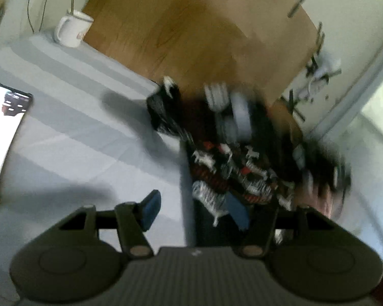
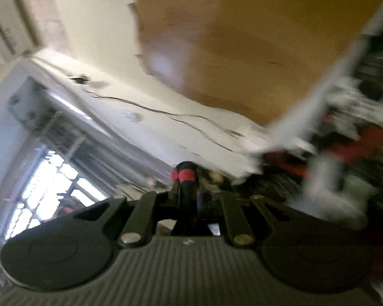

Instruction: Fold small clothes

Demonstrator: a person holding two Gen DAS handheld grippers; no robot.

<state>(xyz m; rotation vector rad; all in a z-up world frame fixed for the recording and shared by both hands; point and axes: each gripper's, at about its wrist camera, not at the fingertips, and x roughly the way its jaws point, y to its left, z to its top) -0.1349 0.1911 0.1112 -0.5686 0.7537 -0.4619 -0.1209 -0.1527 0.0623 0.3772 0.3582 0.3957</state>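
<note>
Left claw [image 1: 194, 213] spread, black-red-white patterned knit garment [image 1: 232, 168] just ahead; right claw [image 2: 191, 199] pinching a garment fold. Risk: fabric slips from the single pinch, bunching on the white counter [image 1: 76, 132]

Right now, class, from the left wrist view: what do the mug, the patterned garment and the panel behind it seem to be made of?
Mug: looks like glazed ceramic, white and glossy.
Patterned garment: seems a soft knit, black, red and white with small animal figures, crumpled; blur leaves it open.
Panel: wood or wood-look laminate, brown with faint grain, matte.
</note>
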